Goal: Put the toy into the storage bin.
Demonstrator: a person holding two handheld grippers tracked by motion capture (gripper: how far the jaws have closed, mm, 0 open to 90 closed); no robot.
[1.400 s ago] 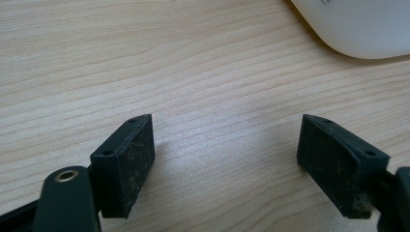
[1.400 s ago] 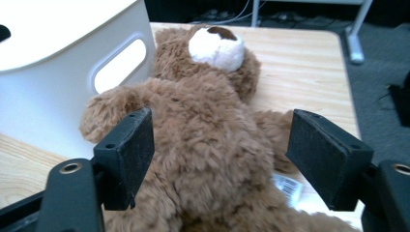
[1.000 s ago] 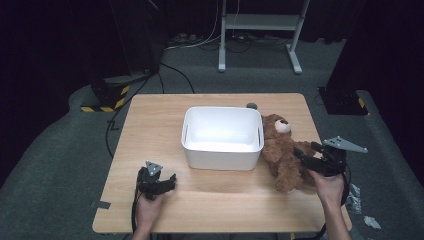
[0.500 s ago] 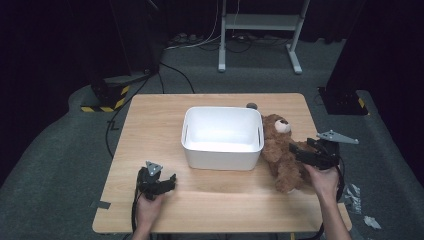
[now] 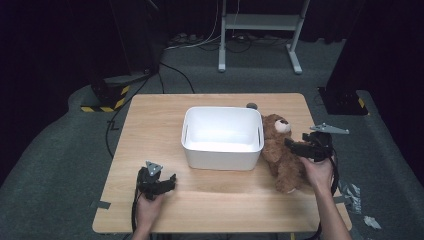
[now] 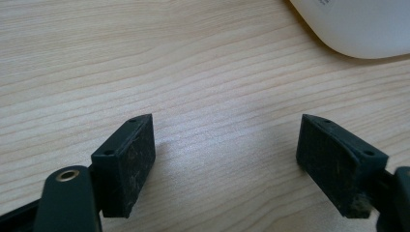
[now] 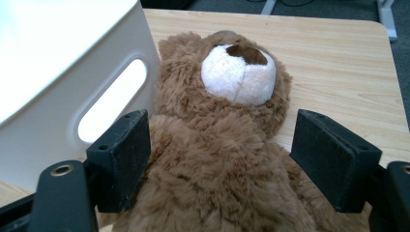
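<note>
A brown teddy bear lies on its back on the wooden table, pressed against the right wall of a white bin. My right gripper reaches in from the right over the bear's chest. In the right gripper view its jaws have just been opening and stand wide, with the bear's body between them; the right pad is clear of the fur. My left gripper rests near the table's front left, open over bare wood, nothing between its pads.
The bin has a handle slot facing the bear, and its corner shows beyond the left gripper's jaws. A small dark object lies behind the bin. A metal stand and cables are on the floor beyond the table.
The right hand has moved left and slightly forward, bringing its gripper over the bear's body. The left hand and the bear have stayed put.
</note>
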